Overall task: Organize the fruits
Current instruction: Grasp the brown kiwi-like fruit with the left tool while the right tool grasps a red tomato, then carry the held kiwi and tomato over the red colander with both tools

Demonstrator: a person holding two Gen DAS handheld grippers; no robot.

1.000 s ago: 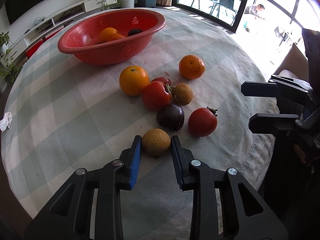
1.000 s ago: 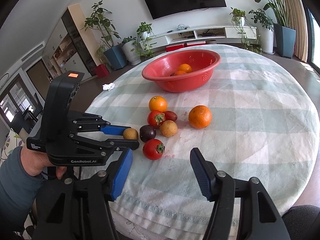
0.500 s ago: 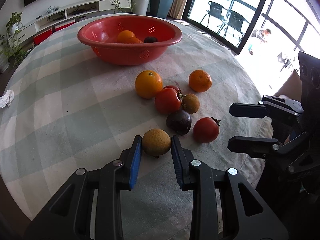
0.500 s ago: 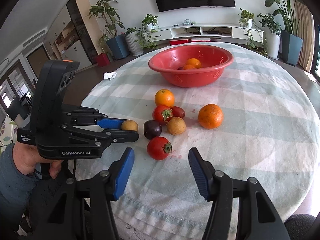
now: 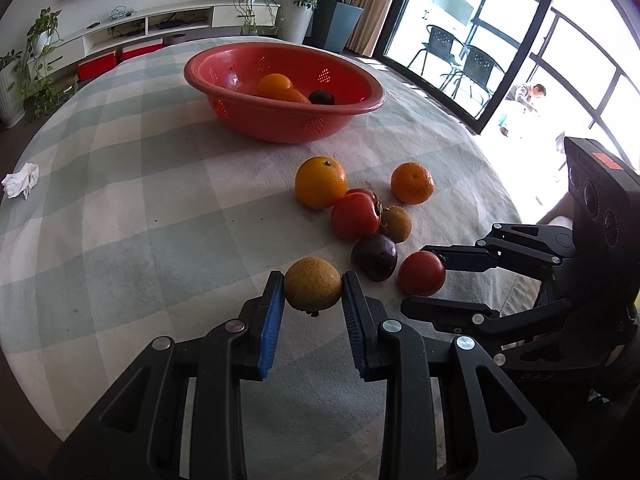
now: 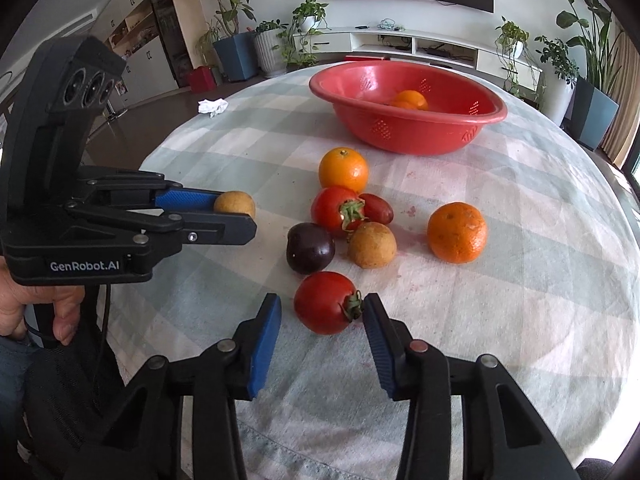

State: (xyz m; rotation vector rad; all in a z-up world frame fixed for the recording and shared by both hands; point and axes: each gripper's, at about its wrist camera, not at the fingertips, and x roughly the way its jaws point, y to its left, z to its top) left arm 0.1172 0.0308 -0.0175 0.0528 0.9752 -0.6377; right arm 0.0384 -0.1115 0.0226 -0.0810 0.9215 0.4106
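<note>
The left gripper (image 5: 313, 292) is clenched on a small brown round fruit (image 5: 313, 289), both blue pads pressing its sides, and the fruit is a little above the checked cloth of the round table (image 5: 132, 216), near the edge closest to the person. The right gripper (image 6: 322, 314) is closing its jaws around a red tomato (image 6: 325, 303) which lies on the cloth. The tomato is between the pads; the pad by the green stem is almost at it, the other pad is apart from it, so it is not yet gripped.

Behind this tomato, toward the middle of the table, lies a group of fruits: a dark purple fruit (image 6: 310, 248), a second brown fruit (image 6: 372, 245), a bigger tomato (image 6: 335, 211) with a small red fruit (image 6: 377, 209) touching it, and an orange (image 6: 343, 170) just beyond them. A mandarin (image 6: 457, 232) lies apart at the right of the group.

The red basket (image 5: 340, 118) stands at the far side of the table. Inside are orange fruits (image 5: 274, 85) and one dark fruit (image 5: 321, 97). A crumpled white tissue (image 5: 21, 180) lies near the left edge. A hand (image 6: 48, 312) holds the handle of the left gripper
</note>
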